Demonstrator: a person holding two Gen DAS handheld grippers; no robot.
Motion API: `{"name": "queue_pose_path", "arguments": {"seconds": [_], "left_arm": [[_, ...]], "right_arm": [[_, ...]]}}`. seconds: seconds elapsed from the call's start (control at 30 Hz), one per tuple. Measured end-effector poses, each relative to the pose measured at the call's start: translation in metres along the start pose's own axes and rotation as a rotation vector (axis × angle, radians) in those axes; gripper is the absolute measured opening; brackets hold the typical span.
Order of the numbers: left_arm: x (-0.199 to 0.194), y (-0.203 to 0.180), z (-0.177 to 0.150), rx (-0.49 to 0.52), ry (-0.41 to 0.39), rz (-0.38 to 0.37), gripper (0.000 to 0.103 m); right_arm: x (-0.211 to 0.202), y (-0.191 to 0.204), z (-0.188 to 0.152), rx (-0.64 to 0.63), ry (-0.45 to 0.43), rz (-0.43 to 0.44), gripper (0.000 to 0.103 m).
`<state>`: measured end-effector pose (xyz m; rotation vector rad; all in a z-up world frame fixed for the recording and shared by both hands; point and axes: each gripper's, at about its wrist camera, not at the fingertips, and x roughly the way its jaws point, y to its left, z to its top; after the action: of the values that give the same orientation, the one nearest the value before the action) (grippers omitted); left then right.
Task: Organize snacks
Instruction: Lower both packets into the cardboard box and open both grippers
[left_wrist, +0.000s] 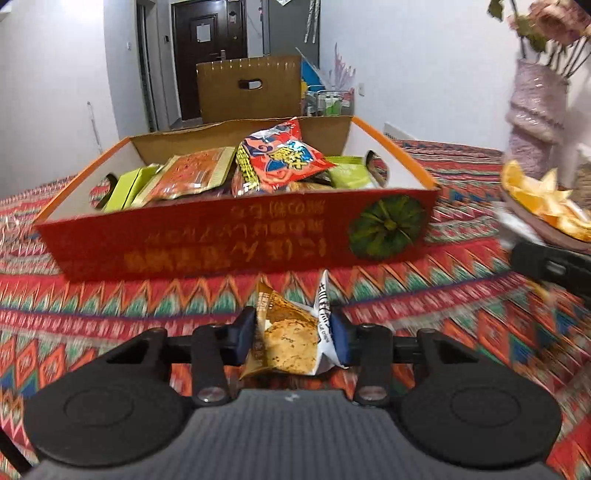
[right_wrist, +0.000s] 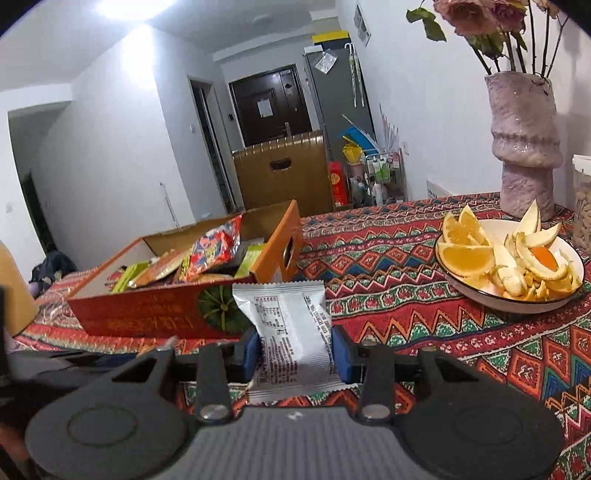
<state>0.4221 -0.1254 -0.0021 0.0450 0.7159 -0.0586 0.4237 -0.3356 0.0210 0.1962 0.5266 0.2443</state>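
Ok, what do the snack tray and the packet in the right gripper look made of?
Snack tray: looks like printed cardboard, matte, with brown raw board showing inside. White packet in the right gripper: probably plastic film, slightly glossy, crinkled, with crimped serrated ends.

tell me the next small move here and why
Probably carry the left gripper forward over the red box and let go: its pads pinch a cookie packet short of the box. The right gripper also holds a silver packet.

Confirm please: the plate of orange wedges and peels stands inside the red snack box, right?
No. The plate of orange wedges and peels stands on the patterned tablecloth, apart from the red snack box, as the right wrist view shows.
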Motion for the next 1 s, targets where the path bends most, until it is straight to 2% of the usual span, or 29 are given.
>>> {"name": "queue_pose_path", "arguments": {"seconds": [0.2, 0.3, 0.4, 0.47, 0.53, 0.63, 0.8, 1.0], "left_arm": [[-0.089, 0.027, -0.046, -0.065, -0.042, -0.022, 0.043], [-0.138, 0.054, -0.068, -0.125, -0.087, 0.002, 0.043], [-0.173, 0.079, -0.082, -0.167, -0.106, 0.018, 0.043], [-0.191, 0.093, -0.092, -0.172, -0.108, 0.03, 0.043], [-0.207, 0.105, -0.102, -0.186, -0.114, 0.031, 0.043], [-0.223, 0.118, -0.114, -0.209, -0.114, 0.001, 0.043], [-0.237, 0.123, -0.133, -0.211, -0.11, -0.071, 0.043], [-0.24, 0.113, -0.142, -0.181, -0.109, -0.134, 0.043]], "right_arm": [[0.013, 0.009, -0.008, -0.058, 0.044, -0.012, 0.04], [0.02, 0.018, -0.015, -0.113, 0.067, -0.032, 0.04], [0.02, 0.029, -0.02, -0.149, 0.075, -0.028, 0.04], [0.014, 0.041, -0.024, -0.157, 0.079, -0.063, 0.04], [-0.001, 0.06, -0.032, -0.192, 0.079, -0.057, 0.04], [-0.041, 0.09, -0.049, -0.226, 0.06, 0.004, 0.04], [-0.113, 0.128, -0.091, -0.207, 0.049, 0.077, 0.04], [-0.164, 0.145, -0.124, -0.162, 0.068, 0.096, 0.04]]}}
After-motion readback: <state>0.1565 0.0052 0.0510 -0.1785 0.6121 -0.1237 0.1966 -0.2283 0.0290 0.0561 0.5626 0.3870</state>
